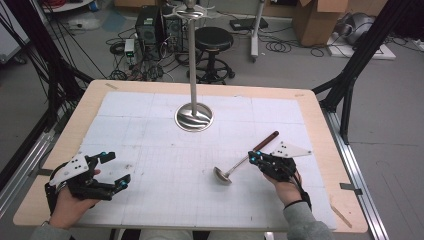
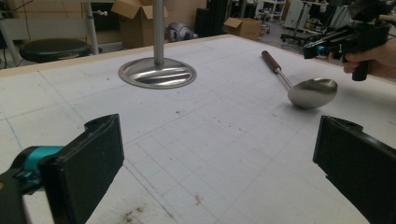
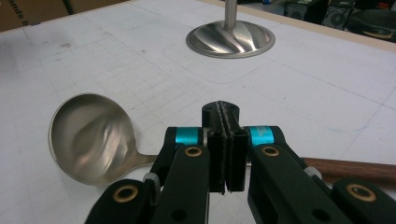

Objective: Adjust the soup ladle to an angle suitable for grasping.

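seeing the ladle [image 1: 240, 164] flat on the mat, on my side of the stand base [image 1: 194, 117], bowl nearer me, wooden grip angled away. my right gripper [image 3: 226, 154] sits over its shaft w/ jaws pressed together; can't tell if it's pinched. left gripper [image 1: 111, 170] well off from the base, jaws apart, nothing between.

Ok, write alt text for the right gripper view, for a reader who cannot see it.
The right gripper, its two black jaws pressed shut, sits just above the shaft of a steel ladle lying on the white gridded table, bowl at left and wooden handle at right. Whether the jaws pinch the shaft cannot be told. Beyond stands the round metal base of a stand.
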The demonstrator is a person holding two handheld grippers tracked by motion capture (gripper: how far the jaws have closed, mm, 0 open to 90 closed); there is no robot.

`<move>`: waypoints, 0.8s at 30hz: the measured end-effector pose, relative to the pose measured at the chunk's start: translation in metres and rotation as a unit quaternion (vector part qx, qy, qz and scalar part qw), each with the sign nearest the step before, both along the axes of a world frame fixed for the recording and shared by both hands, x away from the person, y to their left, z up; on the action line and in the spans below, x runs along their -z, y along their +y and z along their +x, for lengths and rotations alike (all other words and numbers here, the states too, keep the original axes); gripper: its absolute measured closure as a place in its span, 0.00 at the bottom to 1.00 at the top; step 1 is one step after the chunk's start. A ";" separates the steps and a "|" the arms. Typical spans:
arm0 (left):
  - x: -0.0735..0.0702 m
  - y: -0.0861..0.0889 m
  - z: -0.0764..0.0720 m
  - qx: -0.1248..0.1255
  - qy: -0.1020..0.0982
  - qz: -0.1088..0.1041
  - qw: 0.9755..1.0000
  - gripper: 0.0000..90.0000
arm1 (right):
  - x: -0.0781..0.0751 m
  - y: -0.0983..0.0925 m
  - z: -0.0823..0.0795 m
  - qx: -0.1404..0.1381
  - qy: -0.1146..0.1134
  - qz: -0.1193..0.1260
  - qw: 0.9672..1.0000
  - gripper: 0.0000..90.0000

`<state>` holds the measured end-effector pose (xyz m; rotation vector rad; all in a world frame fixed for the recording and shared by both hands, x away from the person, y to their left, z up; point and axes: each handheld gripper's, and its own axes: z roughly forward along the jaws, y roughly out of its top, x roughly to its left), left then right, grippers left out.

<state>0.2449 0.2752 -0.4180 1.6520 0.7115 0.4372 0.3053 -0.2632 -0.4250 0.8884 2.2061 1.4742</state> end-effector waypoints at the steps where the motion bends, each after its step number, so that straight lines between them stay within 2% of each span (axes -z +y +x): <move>1: 0.000 0.000 0.000 0.000 0.000 0.000 1.000 0.03 | 0.001 0.001 0.001 -0.002 0.002 -0.001 1.000 1.00; 5: 0.000 0.000 0.000 0.001 0.001 0.000 1.000 0.03 | 0.004 0.007 0.005 -0.014 0.016 -0.010 1.000 1.00; 7: 0.000 -0.001 0.000 0.000 0.000 0.002 1.000 0.03 | 0.007 0.012 0.012 -0.027 0.031 -0.017 0.999 1.00; 11: -0.001 0.000 -0.001 -0.001 -0.004 0.001 1.000 0.03 | 0.010 0.018 0.019 -0.037 0.041 -0.021 0.998 1.00; 15: 0.000 0.000 0.000 -0.001 -0.001 0.004 1.000 0.03 | 0.014 0.029 0.023 -0.051 0.053 -0.041 0.996 1.00; 22: 0.000 0.000 0.000 0.000 0.000 0.007 1.000 0.03 | 0.015 0.037 0.028 -0.042 0.062 -0.045 0.996 1.00; 24: 0.000 0.000 -0.001 -0.002 0.002 0.005 1.000 0.03 | 0.017 0.041 0.030 -0.044 0.079 -0.046 0.995 1.00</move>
